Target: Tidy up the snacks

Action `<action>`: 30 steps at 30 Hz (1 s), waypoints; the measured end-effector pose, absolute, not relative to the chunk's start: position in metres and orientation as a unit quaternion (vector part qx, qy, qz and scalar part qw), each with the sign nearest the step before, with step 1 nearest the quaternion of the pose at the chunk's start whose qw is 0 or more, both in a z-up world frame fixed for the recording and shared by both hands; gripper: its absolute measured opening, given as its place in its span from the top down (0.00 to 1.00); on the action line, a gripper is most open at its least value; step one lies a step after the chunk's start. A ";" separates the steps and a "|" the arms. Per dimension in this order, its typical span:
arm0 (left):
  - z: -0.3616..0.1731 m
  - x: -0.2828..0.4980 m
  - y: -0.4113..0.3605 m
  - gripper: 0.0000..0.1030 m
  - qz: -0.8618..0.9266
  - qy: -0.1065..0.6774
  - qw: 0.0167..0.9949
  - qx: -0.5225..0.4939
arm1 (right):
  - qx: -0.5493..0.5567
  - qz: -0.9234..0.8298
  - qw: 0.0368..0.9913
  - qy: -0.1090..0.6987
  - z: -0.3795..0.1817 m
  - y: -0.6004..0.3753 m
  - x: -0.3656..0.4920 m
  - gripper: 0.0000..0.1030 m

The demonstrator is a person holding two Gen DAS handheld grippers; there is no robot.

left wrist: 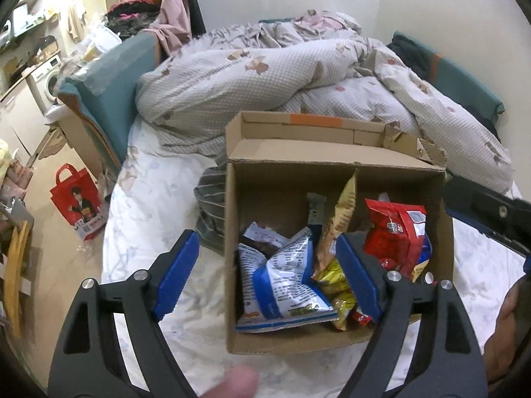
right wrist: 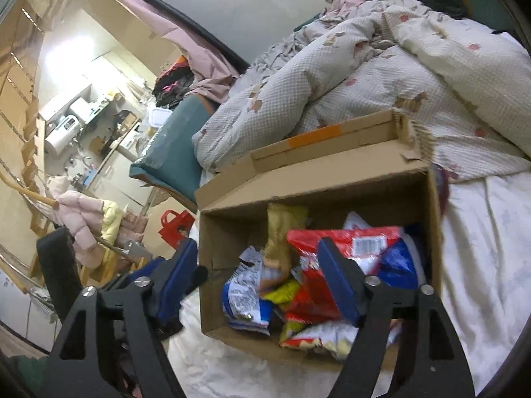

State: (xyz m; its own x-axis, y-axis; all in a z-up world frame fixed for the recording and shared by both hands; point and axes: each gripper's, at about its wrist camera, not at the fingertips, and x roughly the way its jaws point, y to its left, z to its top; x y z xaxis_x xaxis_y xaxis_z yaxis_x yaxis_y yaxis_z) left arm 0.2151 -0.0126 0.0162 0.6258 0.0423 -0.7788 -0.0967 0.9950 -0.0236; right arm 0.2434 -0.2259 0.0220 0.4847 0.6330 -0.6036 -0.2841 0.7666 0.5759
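Snack bags [left wrist: 285, 285] fill a cardboard box [left wrist: 265, 199] on the bed [left wrist: 146, 219], before the rumpled quilt [left wrist: 232, 83]. Left tongs [left wrist: 265, 275] gape wide, empty; right tongs [right wrist: 262, 282] likewise, both above the box.

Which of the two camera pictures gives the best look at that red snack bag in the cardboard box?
The left wrist view: the red snack bag stands sharp in the cardboard box, its label panel plain. In the right wrist view the same bag is blurred and partly hidden behind one blue finger of the right gripper.
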 end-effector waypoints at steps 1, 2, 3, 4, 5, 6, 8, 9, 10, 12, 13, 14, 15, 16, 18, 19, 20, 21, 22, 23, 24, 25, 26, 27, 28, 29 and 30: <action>0.019 0.212 -0.010 0.12 0.040 0.427 0.903 -0.032 | 0.204 0.272 0.838 0.427 0.024 -0.228 0.240 0.21; 0.022 0.209 -0.008 0.07 0.041 0.423 0.904 -0.034 | 0.202 0.271 0.839 0.426 0.027 -0.228 0.235 0.20; 0.025 0.205 -0.005 0.00 0.043 0.420 0.906 -0.037 | 0.196 0.269 0.842 0.425 0.030 -0.228 0.229 0.20; 0.029 0.200 -0.002 0.00 0.045 0.414 0.908 -0.041 | 0.188 0.264 0.847 0.420 0.034 -0.229 0.222 0.19; 0.032 0.194 0.001 0.00 0.044 0.409 0.910 -0.043 | 0.182 0.260 0.851 0.417 0.036 -0.230 0.217 0.16; 0.034 0.189 0.004 0.00 0.043 0.407 0.911 -0.044 | 0.173 0.253 0.857 0.414 0.038 -0.231 0.209 0.13; 0.037 0.179 0.007 0.00 0.043 0.406 0.912 -0.045 | 0.157 0.243 0.865 0.410 0.039 -0.231 0.193 0.11; 0.038 0.173 0.010 0.00 0.042 0.405 0.912 -0.046 | 0.154 0.240 0.867 0.410 0.039 -0.232 0.187 0.09; 0.038 0.167 0.012 0.00 0.042 0.404 0.912 -0.048 | 0.151 0.235 0.868 0.411 0.038 -0.233 0.181 0.07; 0.039 0.154 0.015 0.00 0.041 0.402 0.913 -0.049 | 0.143 0.224 0.872 0.412 0.036 -0.235 0.165 0.02; 0.039 0.147 0.015 0.00 0.041 0.401 0.914 -0.047 | 0.141 0.221 0.872 0.413 0.036 -0.236 0.160 0.02; 0.039 0.142 0.016 0.00 0.041 0.399 0.915 -0.045 | 0.138 0.217 0.873 0.414 0.035 -0.236 0.151 0.02; 0.039 0.136 0.015 0.00 0.041 0.398 0.916 -0.041 | 0.137 0.214 0.875 0.413 0.035 -0.236 0.146 0.01; 0.039 0.129 0.015 0.00 0.042 0.397 0.916 -0.038 | 0.135 0.208 0.877 0.412 0.034 -0.237 0.139 0.01; 0.037 0.119 0.014 0.00 0.038 0.397 0.916 -0.039 | 0.127 0.192 0.884 0.407 0.032 -0.236 0.124 0.00; 0.036 0.113 0.013 0.00 0.035 0.397 0.916 -0.040 | 0.122 0.186 0.887 0.405 0.031 -0.236 0.117 0.00; 0.035 0.107 0.012 0.00 0.034 0.397 0.916 -0.041 | 0.114 0.179 0.889 0.406 0.030 -0.235 0.111 0.00; 0.033 0.102 0.011 0.00 0.032 0.398 0.916 -0.042 | 0.108 0.174 0.890 0.407 0.029 -0.233 0.108 0.00; 0.032 0.099 0.010 0.00 0.031 0.399 0.916 -0.042 | 0.104 0.169 0.892 0.407 0.027 -0.232 0.104 0.00; 0.031 0.095 0.008 0.00 0.032 0.398 0.916 -0.041 | 0.099 0.162 0.893 0.409 0.025 -0.231 0.100 0.00; 0.030 0.092 0.007 0.00 0.033 0.396 0.917 -0.039 | 0.097 0.157 0.893 0.410 0.023 -0.230 0.097 0.00; 0.029 0.089 0.005 0.00 0.034 0.394 0.918 -0.037 | 0.095 0.153 0.893 0.411 0.020 -0.229 0.094 0.00; 0.028 0.087 0.005 0.00 0.032 0.392 0.919 -0.037 | 0.092 0.149 0.894 0.412 0.018 -0.228 0.092 0.00; 0.026 0.085 0.003 0.00 0.031 0.389 0.920 -0.035 | 0.089 0.146 0.894 0.413 0.016 -0.226 0.091 0.00; 0.024 0.083 0.003 0.00 0.031 0.389 0.920 -0.033 | 0.086 0.142 0.895 0.414 0.014 -0.225 0.090 0.00; 0.021 0.082 0.002 0.00 0.031 0.389 0.920 -0.033 | 0.084 0.139 0.896 0.413 0.012 -0.223 0.090 0.00; 0.017 0.081 0.001 0.00 0.032 0.391 0.919 -0.034 | 0.078 0.137 0.897 0.413 0.010 -0.221 0.090 0.00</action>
State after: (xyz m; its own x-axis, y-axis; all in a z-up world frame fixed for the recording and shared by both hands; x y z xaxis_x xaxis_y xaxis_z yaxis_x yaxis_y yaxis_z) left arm 0.0814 0.0014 0.0168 0.6927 0.0316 -0.7205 -0.0853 0.9956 -0.0383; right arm 0.0896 -0.2210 0.0097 0.6219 0.3107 -0.7188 -0.1821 0.9501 0.2532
